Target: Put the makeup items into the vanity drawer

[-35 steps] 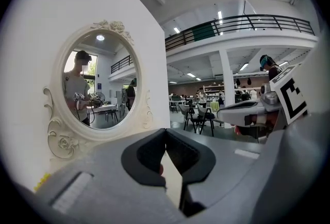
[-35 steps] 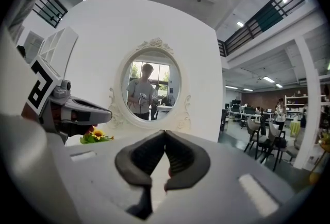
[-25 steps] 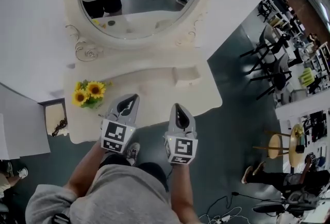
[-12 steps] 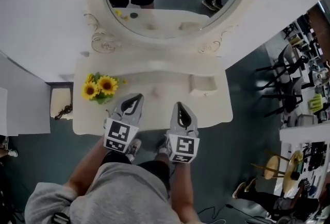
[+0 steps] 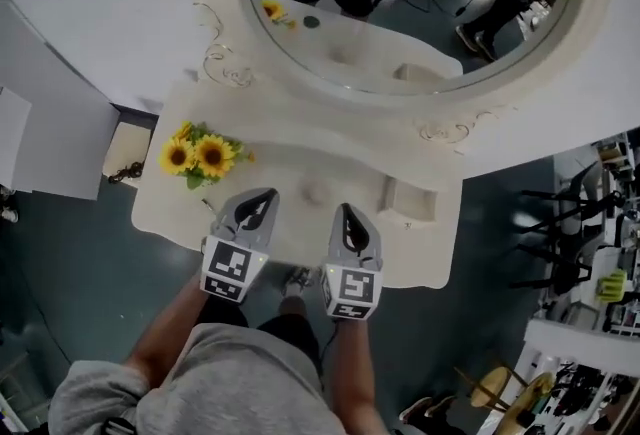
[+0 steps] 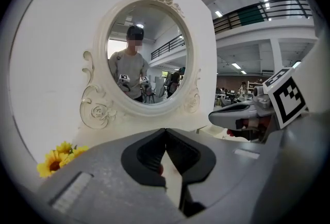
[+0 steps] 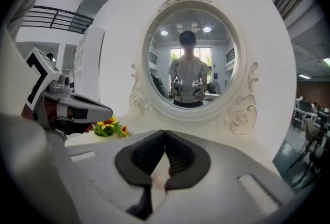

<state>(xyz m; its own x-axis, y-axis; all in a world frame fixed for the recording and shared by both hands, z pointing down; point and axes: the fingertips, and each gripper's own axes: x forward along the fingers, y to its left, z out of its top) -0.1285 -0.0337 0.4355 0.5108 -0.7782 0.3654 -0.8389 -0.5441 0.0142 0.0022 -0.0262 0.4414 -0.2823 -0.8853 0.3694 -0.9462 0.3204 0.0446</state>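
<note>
A cream vanity table [image 5: 170,213] with a big oval mirror [image 5: 400,13] fills the head view. A small pale round item [image 5: 313,191] lies on the tabletop between and just beyond the two grippers. My left gripper [image 5: 262,194] hangs over the table's front part, jaws together and empty [image 6: 165,131]. My right gripper [image 5: 345,211] is beside it, also shut with nothing held [image 7: 165,132]. Each gripper shows in the other's view: the right one [image 6: 219,115] and the left one [image 7: 103,111]. No drawer front shows in any view.
A bunch of sunflowers [image 5: 198,156] lies on the table's left part. A small cream open box [image 5: 408,200] stands on the right part. A low cabinet [image 5: 125,151] stands left of the table. The mirror reflects the person and both grippers.
The vanity has drawn closer and the mirror has slid to the right in the head view. Both grippers have come forward from the front edge to over the tabletop, still shut.
</note>
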